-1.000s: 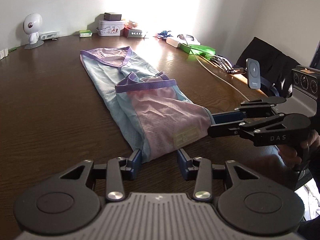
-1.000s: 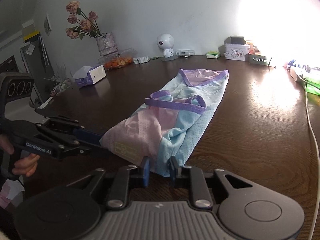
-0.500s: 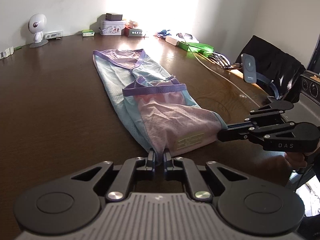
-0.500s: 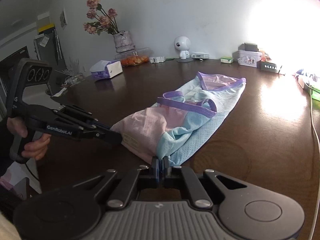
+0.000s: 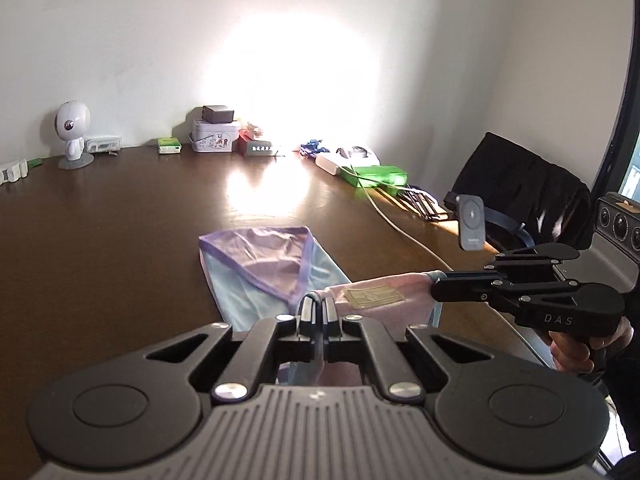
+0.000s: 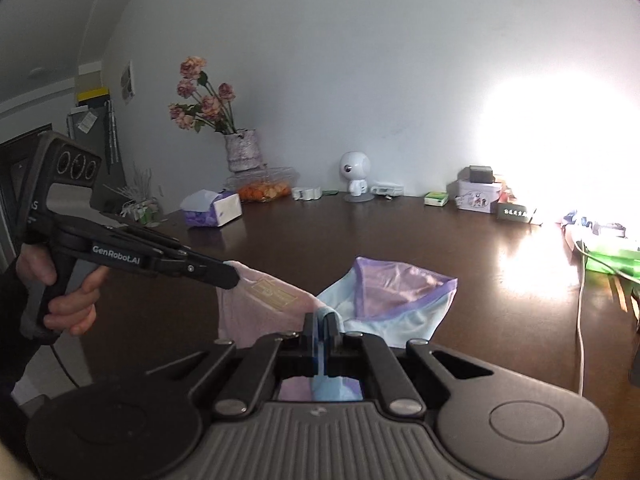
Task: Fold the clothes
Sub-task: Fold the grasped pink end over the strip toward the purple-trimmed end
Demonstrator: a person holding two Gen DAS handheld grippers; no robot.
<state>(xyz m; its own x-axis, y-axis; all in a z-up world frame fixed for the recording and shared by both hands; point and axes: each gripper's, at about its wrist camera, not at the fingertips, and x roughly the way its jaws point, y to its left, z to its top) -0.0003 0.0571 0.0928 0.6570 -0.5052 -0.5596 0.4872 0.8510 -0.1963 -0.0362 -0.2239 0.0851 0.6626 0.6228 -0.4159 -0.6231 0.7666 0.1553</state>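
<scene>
Where it lay flat before, the garment's (image 5: pixel 376 296) hem now hangs lifted.

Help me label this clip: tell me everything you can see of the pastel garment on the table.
The garment is thin, mesh-like fabric in pale blue and pink panels with purple trim edging. A yellowish label sits on the pink part. Its near end is lifted off the dark wooden table and stretched between two corners: the left gripper is shut on one, the right gripper on the other. The far end, with the purple-edged opening, lies flat on the table.
</scene>
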